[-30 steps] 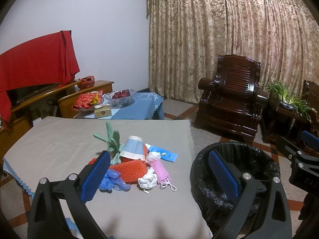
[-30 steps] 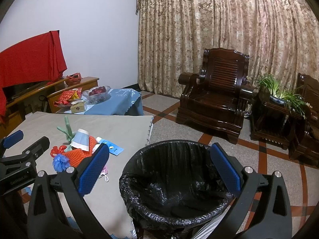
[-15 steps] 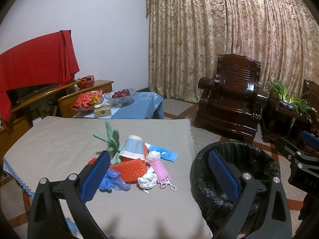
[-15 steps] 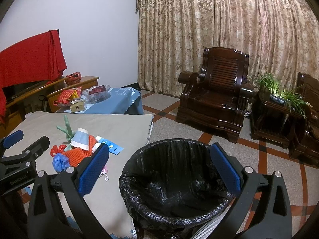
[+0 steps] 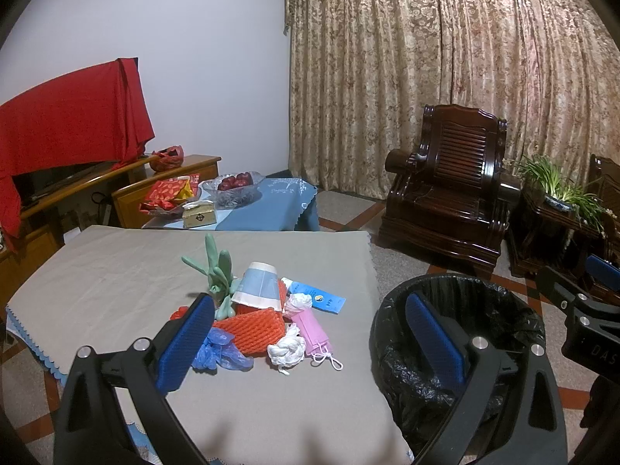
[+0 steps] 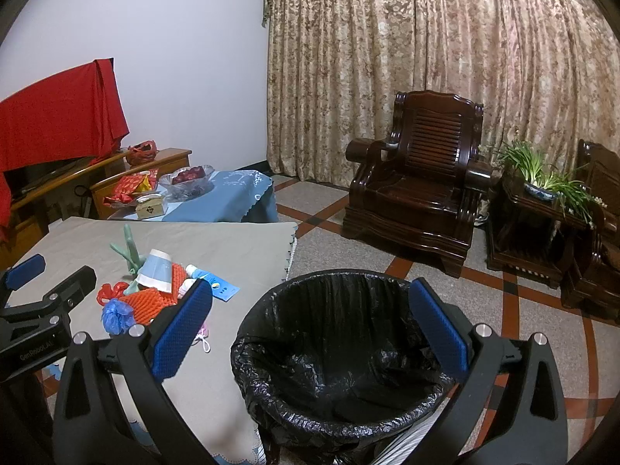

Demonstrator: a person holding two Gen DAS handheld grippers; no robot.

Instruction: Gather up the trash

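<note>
A small heap of trash (image 5: 267, 317) is seen on the grey-covered table (image 5: 116, 279): an orange foam net (image 5: 252, 327), a blue-and-white paper cup (image 5: 257, 285) tipped on its side, a green rubber glove (image 5: 217, 271), a pink face mask (image 5: 312, 331), a knotted white wad (image 5: 288, 348) and a crumpled blue plastic bag (image 5: 217, 354). The black-lined trash bin (image 6: 341, 352) stands beside the table, at 3 o'clock of the heap. The bin's empty interior is shown only in the right wrist view; the mask and white wad are shown whole only in the left. The left gripper (image 5: 310, 339) and right gripper (image 6: 310, 333) are both spread wide, nothing held. Nothing is seen to have shifted since the earlier frames.
</note>
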